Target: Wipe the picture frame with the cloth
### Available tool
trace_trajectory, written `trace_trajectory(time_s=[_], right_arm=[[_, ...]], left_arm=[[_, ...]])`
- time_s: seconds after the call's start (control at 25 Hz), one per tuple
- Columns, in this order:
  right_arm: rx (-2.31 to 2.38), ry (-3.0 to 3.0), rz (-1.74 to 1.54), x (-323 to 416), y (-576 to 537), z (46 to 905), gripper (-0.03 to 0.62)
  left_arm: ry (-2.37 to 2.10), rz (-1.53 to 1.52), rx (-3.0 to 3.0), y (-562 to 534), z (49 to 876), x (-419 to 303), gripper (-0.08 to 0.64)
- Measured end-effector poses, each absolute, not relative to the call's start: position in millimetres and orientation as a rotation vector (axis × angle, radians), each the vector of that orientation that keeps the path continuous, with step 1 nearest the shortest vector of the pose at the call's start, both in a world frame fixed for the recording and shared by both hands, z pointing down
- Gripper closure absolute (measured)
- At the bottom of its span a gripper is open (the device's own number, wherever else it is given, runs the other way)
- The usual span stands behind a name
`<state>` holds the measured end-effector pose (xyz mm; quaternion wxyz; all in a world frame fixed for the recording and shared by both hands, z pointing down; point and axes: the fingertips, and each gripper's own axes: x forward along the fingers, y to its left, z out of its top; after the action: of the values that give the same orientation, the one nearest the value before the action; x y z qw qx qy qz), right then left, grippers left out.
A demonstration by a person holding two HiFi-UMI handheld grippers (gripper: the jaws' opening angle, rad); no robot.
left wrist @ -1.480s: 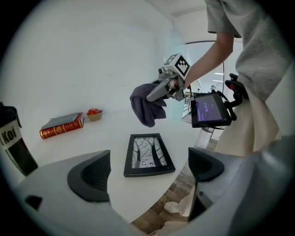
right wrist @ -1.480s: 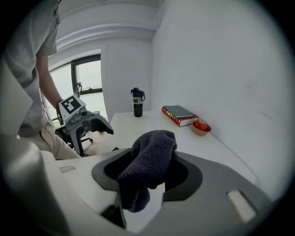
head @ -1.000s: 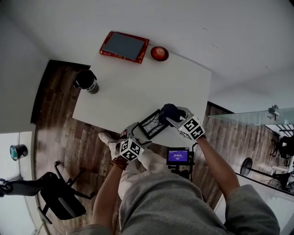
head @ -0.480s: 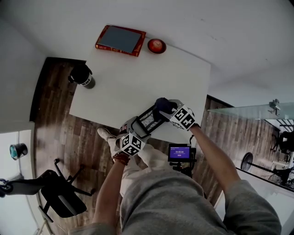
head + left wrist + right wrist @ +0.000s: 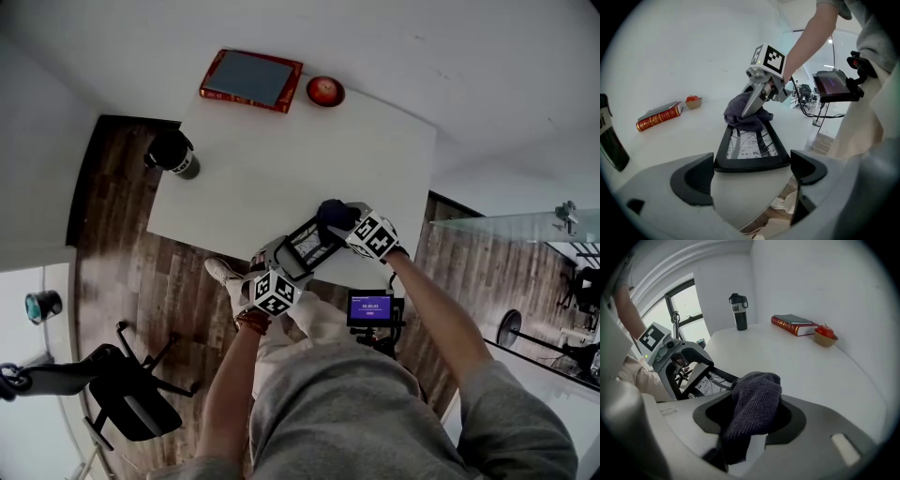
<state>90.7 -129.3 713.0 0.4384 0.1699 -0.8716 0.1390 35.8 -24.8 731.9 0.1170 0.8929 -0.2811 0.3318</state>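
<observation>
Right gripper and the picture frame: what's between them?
The cloth, clamped in the right gripper and lying on the picture frame at its far end; the left gripper view shows it.

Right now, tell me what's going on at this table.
A person works two handheld grippers at the white table. The left gripper clamps the near edge of the black picture frame, steadying it. The right gripper holds a dark cloth against the frame's far end. A red book, a small bowl and a dark bottle sit apart, farther back.
</observation>
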Motion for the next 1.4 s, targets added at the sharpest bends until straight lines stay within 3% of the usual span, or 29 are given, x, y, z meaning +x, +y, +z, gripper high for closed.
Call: trace_trajectory(time_s=[1.12, 1.4], right_arm=[[0.374, -2.089, 0.151, 73, -119, 713, 0.391], [0.205, -2.124, 0.196, 34, -91, 711, 0.397]], left_arm=[[-0.81, 0.977, 2.603, -22, 734, 35, 0.055], [-0.807, 0.976, 2.598, -23, 733, 36, 0.055]])
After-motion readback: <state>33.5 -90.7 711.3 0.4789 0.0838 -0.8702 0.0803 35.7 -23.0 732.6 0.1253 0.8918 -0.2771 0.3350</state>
